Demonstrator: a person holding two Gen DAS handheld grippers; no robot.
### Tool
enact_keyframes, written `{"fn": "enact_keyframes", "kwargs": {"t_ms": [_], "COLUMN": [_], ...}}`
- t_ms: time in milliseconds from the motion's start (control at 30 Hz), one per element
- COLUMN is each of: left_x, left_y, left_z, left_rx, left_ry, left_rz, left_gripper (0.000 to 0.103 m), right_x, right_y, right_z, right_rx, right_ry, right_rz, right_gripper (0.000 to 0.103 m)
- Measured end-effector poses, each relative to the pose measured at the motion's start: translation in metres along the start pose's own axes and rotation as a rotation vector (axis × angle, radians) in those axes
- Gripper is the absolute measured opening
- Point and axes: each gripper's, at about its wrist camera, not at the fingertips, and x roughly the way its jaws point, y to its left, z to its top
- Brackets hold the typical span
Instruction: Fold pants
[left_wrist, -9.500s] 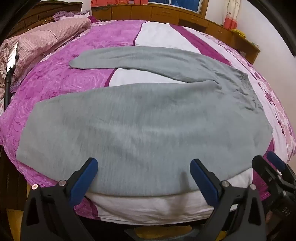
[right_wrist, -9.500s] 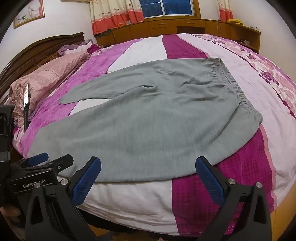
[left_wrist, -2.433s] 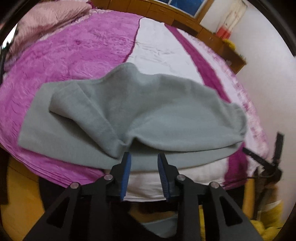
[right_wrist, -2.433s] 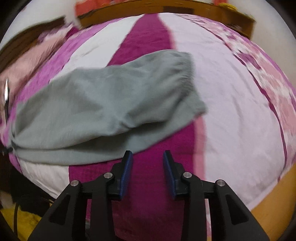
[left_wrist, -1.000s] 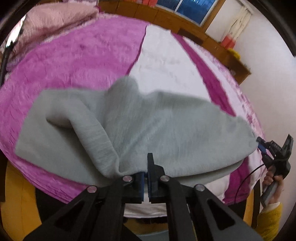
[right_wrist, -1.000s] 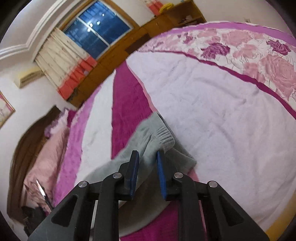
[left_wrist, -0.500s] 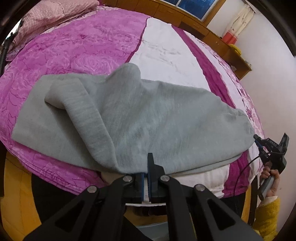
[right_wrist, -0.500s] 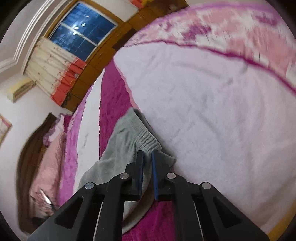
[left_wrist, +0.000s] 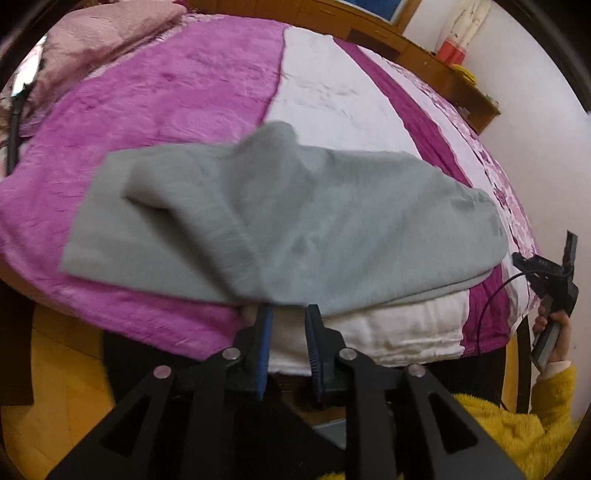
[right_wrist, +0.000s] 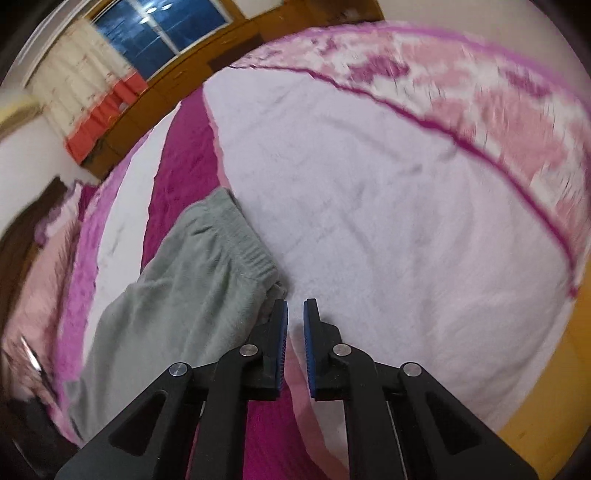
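Note:
The grey pants (left_wrist: 288, 225) lie folded lengthwise on the bed, one leg laid over the other, with a loose ridge of cloth at the left. My left gripper (left_wrist: 288, 314) is slightly open at the near edge of the pants, with nothing between its pads. In the right wrist view the pants (right_wrist: 184, 295) show their elastic waistband (right_wrist: 255, 254) just left of my right gripper (right_wrist: 294, 308), which is slightly open and empty over the pale bedspread. The right gripper also shows in the left wrist view (left_wrist: 543, 269).
The bed (left_wrist: 166, 92) has a purple, white and floral spread and drops off at its near edge. Pink pillows (left_wrist: 92, 40) lie at the far left. A wooden cabinet (left_wrist: 443, 74) and a window (right_wrist: 155, 33) line the back wall.
Both grippers have opened and let go of the pants. The folded-over leg now rests on the lower one. The right gripper has drawn back off the waistband.

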Motion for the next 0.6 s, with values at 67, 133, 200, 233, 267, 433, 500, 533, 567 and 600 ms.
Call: {"fn": "enact_keyframes", "kwargs": {"t_ms": [67, 133, 200, 233, 267, 433, 500, 533, 567, 600], "left_x": [-0.015, -0.028, -0.031, -0.033, -0.034, -0.019, -0.004, 0.006, 0.013, 0.02], "left_y": [0.013, 0.026, 0.035, 0.041, 0.044, 0.041, 0.035, 0.032, 0.029, 0.026], "left_z": [0.0, 0.005, 0.016, 0.022, 0.026, 0.056, 0.065, 0.071, 0.073, 0.075], "left_rx": [-0.027, -0.062, -0.09, -0.123, -0.145, -0.204, -0.159, -0.13, -0.112, -0.09], "left_ry": [-0.035, -0.087, -0.123, -0.147, -0.161, -0.21, -0.192, -0.169, -0.161, -0.158], "left_rz": [0.025, 0.049, 0.078, 0.101, 0.108, 0.08, 0.112, 0.158, 0.188, 0.219], "left_gripper": [0.019, 0.029, 0.042, 0.043, 0.043, 0.056, 0.056, 0.056, 0.056, 0.056], "right_x": [-0.014, -0.026, -0.031, -0.032, -0.03, -0.008, 0.005, 0.009, 0.011, 0.015], "right_y": [0.013, 0.031, 0.051, 0.061, 0.069, 0.11, 0.119, 0.123, 0.124, 0.127], "right_z": [0.0, -0.001, -0.007, -0.012, -0.015, -0.04, -0.05, -0.056, -0.061, -0.067], "right_rx": [-0.067, -0.136, -0.192, -0.218, -0.236, -0.312, -0.327, -0.337, -0.343, -0.356], "right_ry": [-0.028, -0.043, -0.032, -0.018, -0.004, 0.068, 0.103, 0.12, 0.128, 0.143], "right_rz": [-0.02, -0.008, 0.041, 0.062, 0.071, 0.108, 0.098, 0.1, 0.103, 0.1], "right_gripper": [0.009, 0.012, 0.015, 0.016, 0.017, 0.017, 0.017, 0.017, 0.017, 0.017]}}
